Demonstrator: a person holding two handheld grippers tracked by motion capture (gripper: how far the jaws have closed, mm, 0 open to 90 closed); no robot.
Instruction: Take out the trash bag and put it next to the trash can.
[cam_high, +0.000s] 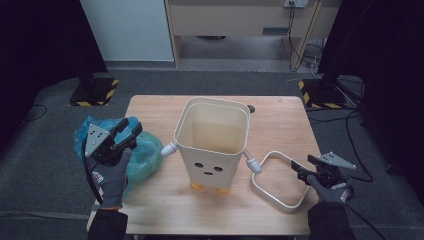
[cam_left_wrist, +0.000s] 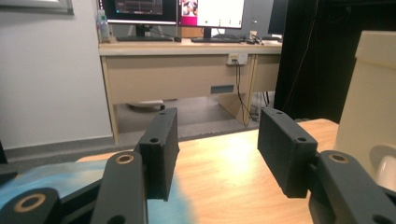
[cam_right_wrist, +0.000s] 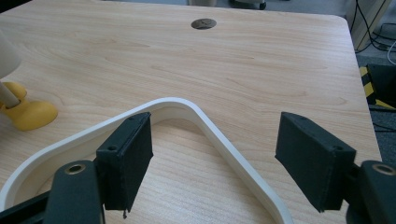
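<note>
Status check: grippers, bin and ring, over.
Left gripper open over the blue bag. Right gripper open, straddling the white ring, not clamped. Bin upright, unlined. Nothing in the way.

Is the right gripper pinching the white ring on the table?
Apart. In the right gripper view, the right gripper stands open over the white plastic ring, with bare wood showing between its black fingers and the ring.

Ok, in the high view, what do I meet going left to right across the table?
Left gripper over the blue bag → cream bin → white ring → right gripper.
</note>
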